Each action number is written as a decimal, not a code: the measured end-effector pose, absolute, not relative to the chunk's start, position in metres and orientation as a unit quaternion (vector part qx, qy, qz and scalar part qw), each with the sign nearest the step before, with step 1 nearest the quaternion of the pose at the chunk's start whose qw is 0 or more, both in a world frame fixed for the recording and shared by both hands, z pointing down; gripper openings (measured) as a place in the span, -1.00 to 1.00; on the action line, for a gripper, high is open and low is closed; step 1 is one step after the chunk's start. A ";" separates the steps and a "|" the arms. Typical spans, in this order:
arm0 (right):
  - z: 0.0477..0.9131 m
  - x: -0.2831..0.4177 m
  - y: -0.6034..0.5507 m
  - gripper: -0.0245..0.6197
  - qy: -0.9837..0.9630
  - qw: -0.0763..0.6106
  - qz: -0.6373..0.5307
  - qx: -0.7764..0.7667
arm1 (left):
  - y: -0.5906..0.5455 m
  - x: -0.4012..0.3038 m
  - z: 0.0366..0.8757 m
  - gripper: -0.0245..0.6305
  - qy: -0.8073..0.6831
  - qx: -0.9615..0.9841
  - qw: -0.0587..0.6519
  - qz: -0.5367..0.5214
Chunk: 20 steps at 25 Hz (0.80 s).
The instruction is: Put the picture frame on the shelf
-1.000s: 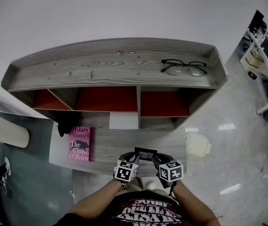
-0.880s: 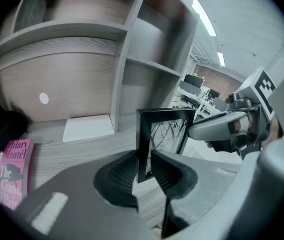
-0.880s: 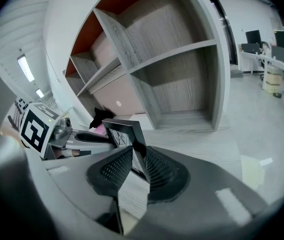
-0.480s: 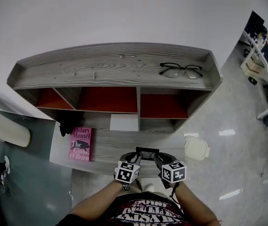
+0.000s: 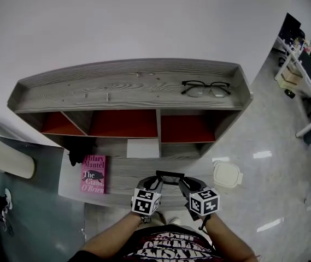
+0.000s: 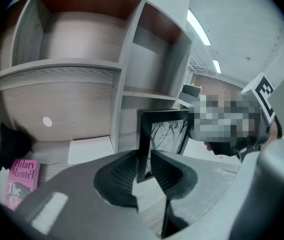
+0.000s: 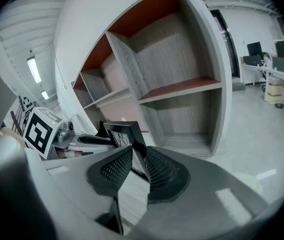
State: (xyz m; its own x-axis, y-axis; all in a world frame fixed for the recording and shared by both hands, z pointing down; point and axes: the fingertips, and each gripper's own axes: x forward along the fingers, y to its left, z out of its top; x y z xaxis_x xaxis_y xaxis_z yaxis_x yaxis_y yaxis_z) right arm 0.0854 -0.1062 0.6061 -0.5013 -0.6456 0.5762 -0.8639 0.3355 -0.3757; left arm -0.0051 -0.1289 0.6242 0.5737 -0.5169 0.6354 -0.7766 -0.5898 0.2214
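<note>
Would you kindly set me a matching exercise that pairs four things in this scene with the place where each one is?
Things:
1. picture frame
2. glasses
3. pink book
4. white container

Places:
A. on the floor, to the right of the shelf unit
B. lying on top of the shelf unit
C. clamped by the left gripper and the right gripper
D. lying flat on the low ledge, at its left end

Pairs: 1-C, 2-B, 3-D, 4-A

At eight o'clock in the head view, the pink book (image 5: 93,173) lying on the shelf's (image 5: 128,89) bottom board reads "Hilary Mantel" over "The Giant, O'Brien".
</note>
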 end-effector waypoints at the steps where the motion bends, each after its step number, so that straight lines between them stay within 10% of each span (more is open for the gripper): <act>1: 0.602 0.086 -0.109 -0.59 -0.801 0.162 0.329 0.473 | -0.132 -0.004 0.621 -0.66 -0.379 0.854 0.245 0.261; 20: 0.558 0.121 -0.159 -0.58 -0.786 0.124 0.308 0.522 | -0.185 0.031 0.579 -0.66 -0.346 0.885 0.215 0.225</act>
